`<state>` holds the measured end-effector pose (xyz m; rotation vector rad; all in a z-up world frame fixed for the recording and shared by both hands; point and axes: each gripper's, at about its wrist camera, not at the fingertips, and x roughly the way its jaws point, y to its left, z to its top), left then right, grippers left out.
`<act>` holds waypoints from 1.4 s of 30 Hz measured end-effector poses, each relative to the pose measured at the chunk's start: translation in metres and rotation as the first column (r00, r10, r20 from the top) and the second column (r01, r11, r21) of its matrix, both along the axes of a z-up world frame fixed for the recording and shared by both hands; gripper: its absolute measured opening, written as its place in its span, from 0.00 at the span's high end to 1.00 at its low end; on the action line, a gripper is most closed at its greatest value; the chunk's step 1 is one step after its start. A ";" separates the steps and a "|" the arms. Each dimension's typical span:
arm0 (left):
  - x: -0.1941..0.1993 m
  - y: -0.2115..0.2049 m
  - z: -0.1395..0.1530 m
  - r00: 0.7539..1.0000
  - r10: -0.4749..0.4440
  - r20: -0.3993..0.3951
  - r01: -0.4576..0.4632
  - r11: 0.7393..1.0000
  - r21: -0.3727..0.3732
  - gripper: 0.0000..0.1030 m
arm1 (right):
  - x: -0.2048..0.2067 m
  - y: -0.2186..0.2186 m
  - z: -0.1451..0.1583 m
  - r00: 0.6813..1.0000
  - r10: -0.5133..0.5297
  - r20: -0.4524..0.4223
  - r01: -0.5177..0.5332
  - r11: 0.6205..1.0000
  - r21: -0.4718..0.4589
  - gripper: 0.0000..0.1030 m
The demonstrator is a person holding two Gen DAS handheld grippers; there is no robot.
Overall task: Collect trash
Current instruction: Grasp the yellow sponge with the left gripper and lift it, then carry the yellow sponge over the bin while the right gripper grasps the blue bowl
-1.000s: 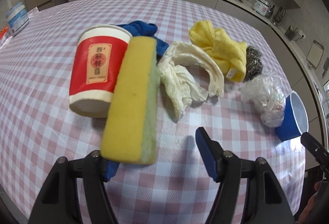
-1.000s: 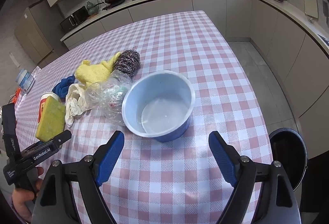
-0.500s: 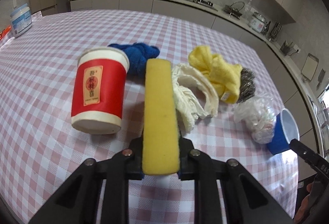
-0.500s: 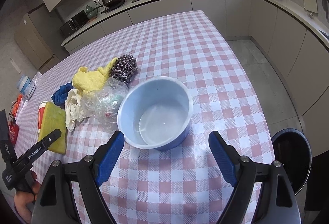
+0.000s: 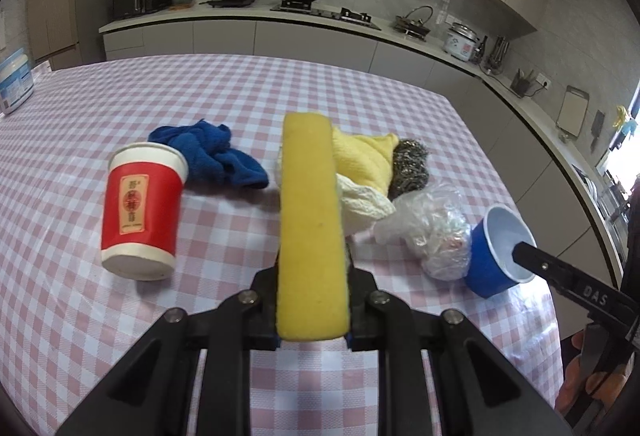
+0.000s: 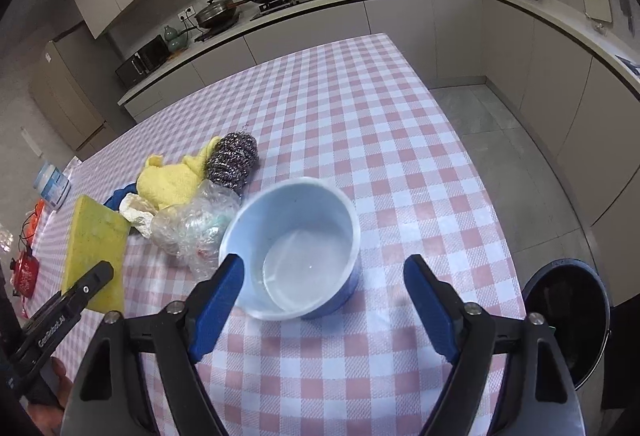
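Left gripper (image 5: 312, 336) clamped on the long yellow sponge block (image 5: 310, 220), lifted clear above the pink-checked tablecloth (image 5: 60, 316). Right gripper (image 6: 324, 300) jaws wide apart, hovering just short of the blue plastic bowl (image 6: 296, 248). Black bin (image 6: 568, 316) on the floor beside the table.

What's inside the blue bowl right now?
The blue bowl looks empty: only its pale, shiny bottom shows. The near inner wall is hidden by the rim.
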<state>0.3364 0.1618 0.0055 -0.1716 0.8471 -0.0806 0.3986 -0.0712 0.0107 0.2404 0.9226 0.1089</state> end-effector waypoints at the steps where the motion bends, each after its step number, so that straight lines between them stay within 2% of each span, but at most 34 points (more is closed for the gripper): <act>1: 0.000 -0.002 -0.001 1.000 -0.004 -0.001 0.004 1.000 0.000 0.79 | 0.002 0.000 -0.002 1.000 0.000 -0.004 0.000 1.000 -0.003 0.30; 6: 0.002 -0.004 -0.011 1.000 0.013 -0.025 -0.013 1.000 0.003 0.79 | 0.014 0.000 -0.014 0.999 0.009 -0.044 -0.009 1.000 0.001 0.62; 7: 0.002 -0.003 -0.013 0.999 0.019 -0.032 -0.019 1.000 0.000 0.79 | 0.016 0.000 -0.016 0.999 0.014 -0.051 -0.013 1.000 0.006 0.65; 9: 0.003 -0.001 -0.015 0.999 0.028 -0.034 -0.028 1.000 0.002 0.79 | 0.018 0.001 -0.019 0.998 0.019 -0.055 -0.019 1.000 0.002 0.84; 11: 0.002 -0.001 -0.015 0.999 0.033 -0.029 -0.033 0.999 0.002 0.79 | 0.019 0.003 -0.019 0.998 0.033 -0.056 -0.033 0.999 -0.002 0.91; 20: -0.015 -0.003 0.003 0.998 0.056 0.029 -0.055 0.998 -0.013 0.79 | 0.005 -0.002 -0.010 0.998 0.054 -0.021 -0.054 0.999 0.008 0.91; 27: -0.035 -0.020 0.018 0.998 0.041 0.058 -0.040 0.999 -0.015 0.79 | -0.012 -0.014 -0.003 0.998 0.064 -0.006 -0.064 0.998 0.022 0.91; 33: -0.045 -0.050 0.017 0.999 -0.004 0.045 0.005 1.000 -0.017 0.79 | -0.030 -0.037 0.003 0.999 0.053 0.000 -0.053 0.998 0.022 0.91; 42: -0.061 -0.115 0.019 0.992 -0.118 0.032 0.119 0.992 -0.033 0.79 | -0.063 -0.092 0.011 1.000 -0.017 0.008 0.016 1.000 0.020 0.91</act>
